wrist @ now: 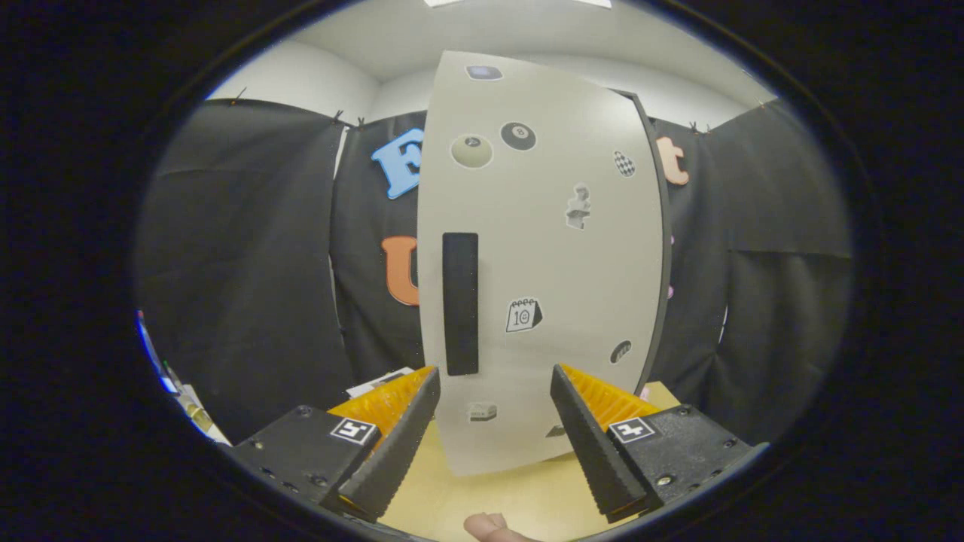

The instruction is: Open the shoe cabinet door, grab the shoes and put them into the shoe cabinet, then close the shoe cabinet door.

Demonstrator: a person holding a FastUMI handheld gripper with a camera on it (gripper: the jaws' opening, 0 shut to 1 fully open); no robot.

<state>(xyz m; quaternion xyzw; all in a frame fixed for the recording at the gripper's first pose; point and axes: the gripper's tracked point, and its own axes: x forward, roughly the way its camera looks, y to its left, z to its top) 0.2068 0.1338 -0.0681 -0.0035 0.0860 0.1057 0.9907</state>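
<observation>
The shoe cabinet's white door [542,286] stands upright just ahead of my gripper [495,380], facing me and covered with small stickers. A long black vertical handle [460,302] sits near the door's left edge, its lower end just above and right of my left fingertip. The cabinet's dark side edge [661,248] shows along the door's right. My fingers are spread wide apart with nothing between them; the door's lower part shows through the gap.
A light wooden tabletop [497,497] lies under the fingers and the cabinet. Black cloth walls [248,263] surround the booth on both sides. A fingertip of a hand [489,527] shows below, between the fingers. Some papers [380,382] lie behind the left finger.
</observation>
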